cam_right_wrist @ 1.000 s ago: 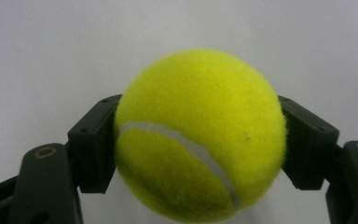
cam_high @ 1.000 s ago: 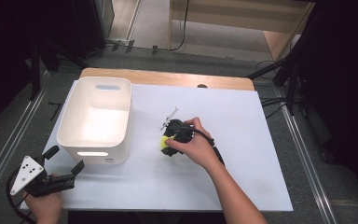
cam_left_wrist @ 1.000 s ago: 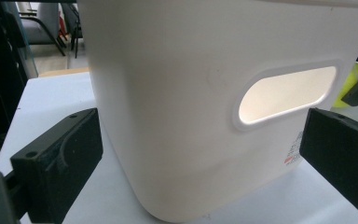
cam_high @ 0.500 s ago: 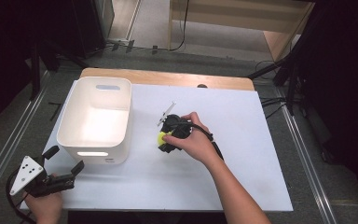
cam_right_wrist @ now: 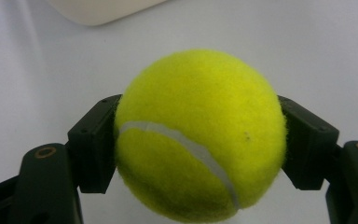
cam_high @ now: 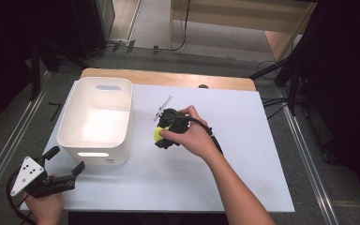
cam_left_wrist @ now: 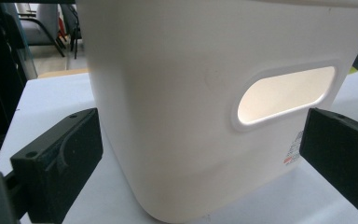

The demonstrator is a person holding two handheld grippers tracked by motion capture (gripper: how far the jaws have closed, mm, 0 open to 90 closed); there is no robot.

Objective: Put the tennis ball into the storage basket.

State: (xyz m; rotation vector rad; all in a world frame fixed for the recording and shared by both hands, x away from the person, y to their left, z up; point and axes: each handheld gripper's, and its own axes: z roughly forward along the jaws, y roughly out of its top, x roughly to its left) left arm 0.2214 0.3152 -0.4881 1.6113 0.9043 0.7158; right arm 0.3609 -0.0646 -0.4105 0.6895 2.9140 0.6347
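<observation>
So the right claw (cam_right_wrist: 200, 140) has its jaws clamped on either side of a fuzzy yellow-green tennis ball (cam_right_wrist: 200, 135), just above the white tabletop (cam_high: 243, 122) and a little right of the white plastic bin with cut-out handles (cam_high: 96, 119). The ball looks light and a bit squishy, the felt should grip well, and across the middle is the best hold. The left claw (cam_high: 58, 180) sits wide and empty at the bin's near side. Compared with a second ago, the right hand has drifted closer to the bin.

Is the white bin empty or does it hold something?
Empty as far as visible: the high view shows the white bin's bare interior; the tennis ball is outside it.
</observation>
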